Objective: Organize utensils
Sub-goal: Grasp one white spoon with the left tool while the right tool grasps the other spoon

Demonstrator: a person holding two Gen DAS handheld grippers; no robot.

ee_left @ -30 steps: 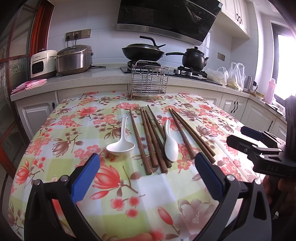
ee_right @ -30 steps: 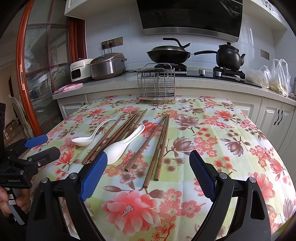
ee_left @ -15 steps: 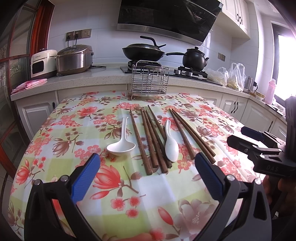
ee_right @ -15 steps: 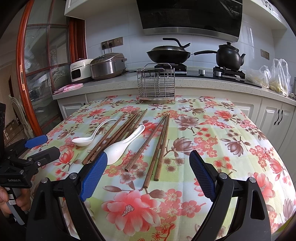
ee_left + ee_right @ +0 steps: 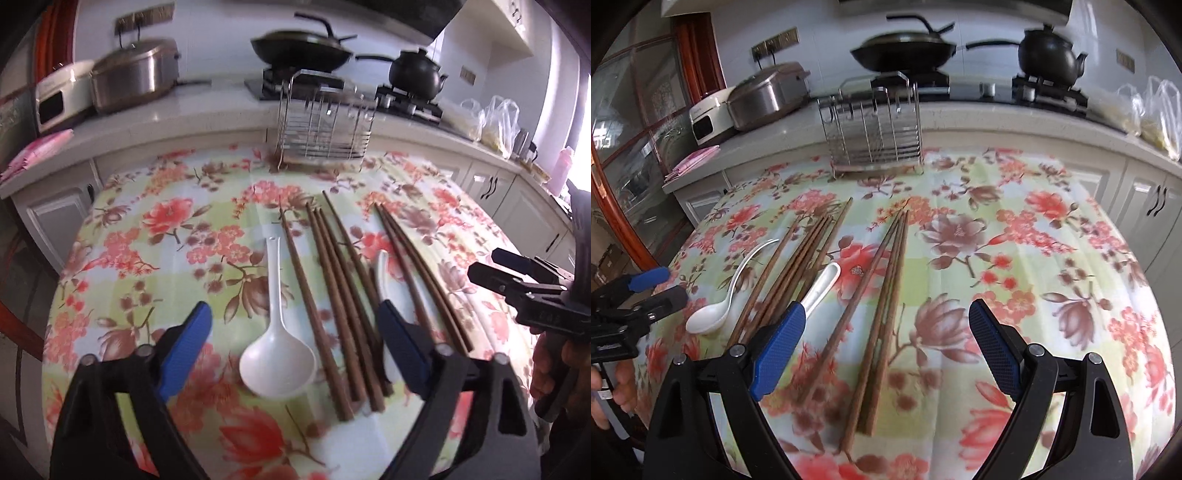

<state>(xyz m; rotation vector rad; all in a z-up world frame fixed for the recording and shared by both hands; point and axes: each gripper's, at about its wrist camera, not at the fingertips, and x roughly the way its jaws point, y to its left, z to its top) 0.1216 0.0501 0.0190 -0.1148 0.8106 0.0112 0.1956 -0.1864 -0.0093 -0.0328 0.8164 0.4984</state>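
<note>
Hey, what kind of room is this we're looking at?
A home kitchen, most likely: a wok and kettle sit on a gas stove, a rice cooker on the counter, and chopsticks on a floral-clothed table.

A floral-clothed table (image 5: 1034,258) carries wooden chopsticks (image 5: 886,295), two white spoons (image 5: 275,354), and a wire rack (image 5: 875,136).

Two close, down-tilted wrist views sharing chopsticks (image 5: 332,295).

Bright daylight, window (image 5: 576,122) glare at right, motion blur throughout, fisheye warp w/ dark corners
</note>
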